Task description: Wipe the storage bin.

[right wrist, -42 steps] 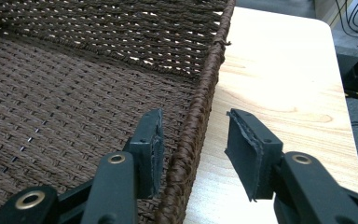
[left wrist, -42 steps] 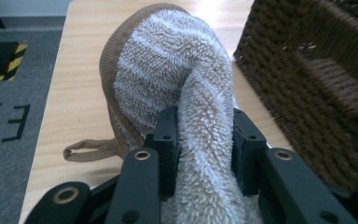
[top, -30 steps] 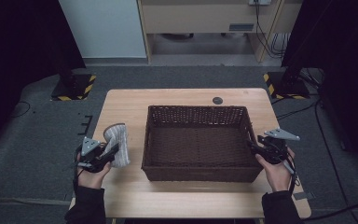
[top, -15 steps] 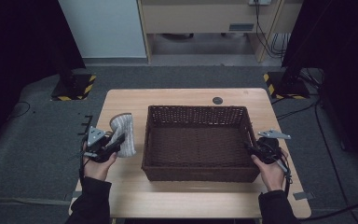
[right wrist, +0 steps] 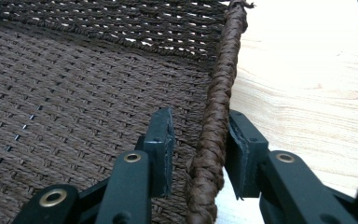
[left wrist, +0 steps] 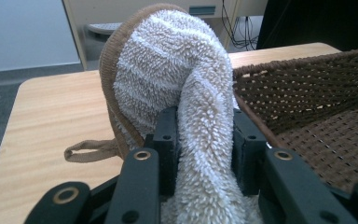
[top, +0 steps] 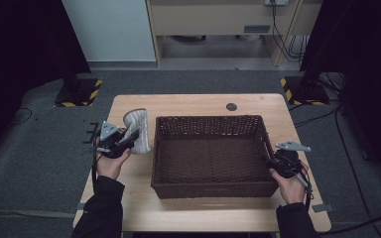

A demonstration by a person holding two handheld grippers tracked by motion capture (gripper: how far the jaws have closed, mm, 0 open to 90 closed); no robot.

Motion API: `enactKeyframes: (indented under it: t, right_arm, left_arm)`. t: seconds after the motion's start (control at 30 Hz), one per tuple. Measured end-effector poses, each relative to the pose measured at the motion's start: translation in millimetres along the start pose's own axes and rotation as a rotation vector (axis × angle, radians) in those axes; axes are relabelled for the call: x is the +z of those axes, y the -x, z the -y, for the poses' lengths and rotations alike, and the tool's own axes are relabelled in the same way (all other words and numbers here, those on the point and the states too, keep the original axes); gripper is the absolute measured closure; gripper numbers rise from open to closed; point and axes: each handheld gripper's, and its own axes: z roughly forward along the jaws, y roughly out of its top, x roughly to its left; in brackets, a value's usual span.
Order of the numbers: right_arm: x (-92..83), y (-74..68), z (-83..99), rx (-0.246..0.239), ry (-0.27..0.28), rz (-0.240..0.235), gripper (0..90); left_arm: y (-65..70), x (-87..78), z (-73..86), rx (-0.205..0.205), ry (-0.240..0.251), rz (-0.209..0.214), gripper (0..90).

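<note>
Towel (top: 139,130), fluffy white-and-beige terry with a brown knitted edge, held off the table (top: 198,104) in the left gripper (top: 129,139), just left of the basket's (top: 208,191) left wall. In the left gripper view the towel (left wrist: 168,79) bulges upward between the two black jaws, both pads pressed into the pile; a fold hangs down through the gap. A thin brown hanging loop (left wrist: 91,150) trails to the left of the jaws, above the wooden tabletop.

Left hand (top: 110,163) wraps the gripper body; grey three-cornered plate (top: 108,131) on top.

Basket: dark brown woven wicker, rectangular, sits in the middle of the table. Open weave on the walls, tighter weave on the floor. Nothing seen lying in it.

Right gripper (top: 273,163) at the basket's right wall, held by the right hand (top: 290,186). In the right gripper view the braided rim (right wrist: 216,121) runs up between the jaws: one jaw inside the basket, the other outside over the table. Jaws have just been closing around it. The outer pad sits against the rim; a narrow gap shows beside the inner pad, so I cannot tell whether the grip is firm.

Small dark round disc (top: 231,106) on the table's far edge, well apart from the basket.

Writing: no readable label or brand on towel, basket or grippers. Yellow-black hazard striping (top: 79,94) on floor stands at either side of the table.
</note>
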Motion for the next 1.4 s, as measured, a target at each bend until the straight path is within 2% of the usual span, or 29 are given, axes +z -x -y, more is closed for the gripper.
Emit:
enactKeyframes:
  t: [0.07, 0.3, 0.5, 0.67, 0.87, 1.0, 1.13, 1.23, 1.27, 1.33, 1.4]
  right_arm:
    - [-1.5, -0.8, 0.8, 0.001, -0.003, -0.003, 64.8]
    - [-1.5, -1.3, 1.4, -0.002, 0.001, -0.004, 63.7]
    - [-0.8, -1.1, 2.6, -0.017, 0.005, -0.01, 61.2]
    - [-0.5, -0.7, 2.6, -0.019, 0.006, -0.016, 60.2]
    - [0.4, -0.4, 2.6, -0.019, -0.002, -0.026, 59.4]
    - [1.2, -0.6, 2.9, -0.022, -0.002, -0.026, 59.3]
    - [1.0, 0.0, 2.8, -0.021, -0.003, -0.031, 59.1]
    - [0.9, 0.4, 2.8, -0.016, 0.0, -0.036, 59.1]
    - [1.0, 0.2, 2.7, -0.015, 0.0, -0.034, 59.0]
    - [0.8, 0.2, 2.4, -0.016, -0.001, -0.036, 58.8]
    - [0.7, 0.1, 2.2, -0.018, -0.002, -0.036, 58.4]
  left_arm:
    - [0.3, 5.4, -1.9, -0.006, 0.005, 0.009, 66.9]
    - [1.4, 21.8, -8.0, 0.039, 0.004, 0.017, 67.0]
    - [2.6, 43.9, -6.5, 0.058, -0.022, 0.028, 67.1]
    - [7.7, 57.4, 0.6, 0.105, -0.061, 0.019, 67.5]
    - [5.4, 68.0, 13.1, 0.102, -0.101, 0.012, 68.3]
    - [3.9, 77.7, 23.6, 0.099, -0.147, 0.018, 68.7]
    - [7.1, 89.2, 36.9, 0.13, -0.218, 0.007, 68.7]
    - [9.8, 94.7, 44.8, 0.144, -0.255, 0.001, 68.8]
    - [10.5, 95.5, 47.0, 0.149, -0.252, -0.001, 68.8]
    - [10.0, 96.4, 49.1, 0.141, -0.26, 0.003, 68.7]
    - [7.6, 95.3, 48.9, 0.111, -0.255, 0.014, 68.8]
